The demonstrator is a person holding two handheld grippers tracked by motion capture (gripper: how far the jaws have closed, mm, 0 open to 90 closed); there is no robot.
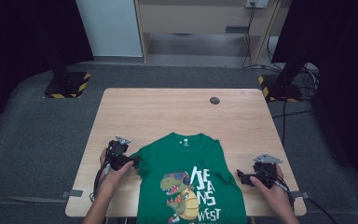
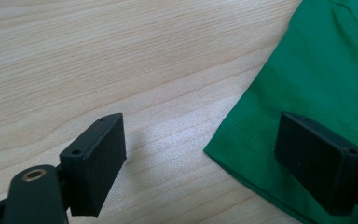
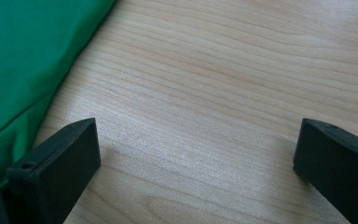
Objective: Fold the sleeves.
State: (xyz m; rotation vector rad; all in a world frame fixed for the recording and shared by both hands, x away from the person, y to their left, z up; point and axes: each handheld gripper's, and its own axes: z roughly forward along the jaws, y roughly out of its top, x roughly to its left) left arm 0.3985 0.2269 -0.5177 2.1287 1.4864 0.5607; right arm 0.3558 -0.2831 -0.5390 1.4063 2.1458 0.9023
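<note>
Left gripper (image 1: 135,162) wide open, straddling the green shirt's (image 1: 186,177) sleeve hem, lined up to pinch it. Right gripper (image 1: 239,175) gapes empty just beside the other sleeve, holding nothing.

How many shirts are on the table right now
1. A green T-shirt with a dinosaur print lies flat at the near edge of the table, between the left tongs and right tongs. Nothing looks hidden.
</note>
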